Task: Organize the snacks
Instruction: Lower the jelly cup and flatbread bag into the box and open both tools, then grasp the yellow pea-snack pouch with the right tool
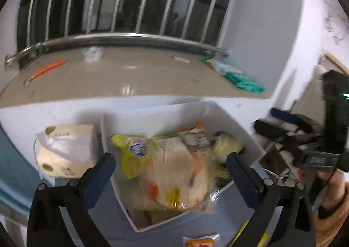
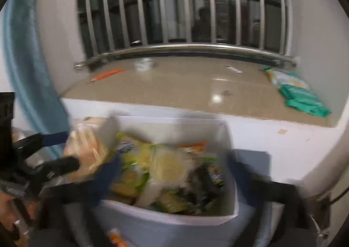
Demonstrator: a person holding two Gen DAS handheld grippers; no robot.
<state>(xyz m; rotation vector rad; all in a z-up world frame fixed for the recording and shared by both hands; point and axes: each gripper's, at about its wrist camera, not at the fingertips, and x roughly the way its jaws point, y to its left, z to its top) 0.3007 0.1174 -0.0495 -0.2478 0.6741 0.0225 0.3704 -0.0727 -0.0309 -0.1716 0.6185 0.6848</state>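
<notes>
A white bin holds several snack packets, with a clear bag of pale snacks on top and a yellow-green packet beside it. My left gripper is open, its blue-padded fingers spread over the bin with nothing between them. My right gripper is open too, fingers either side of the same bin, blurred by motion. Each gripper shows in the other's view: the right at the bin's right, the left at its left.
A beige window ledge runs behind the bin, under steel bars, with an orange pen and green packets on it. A cream paper pack sits left of the bin. An orange packet lies in front.
</notes>
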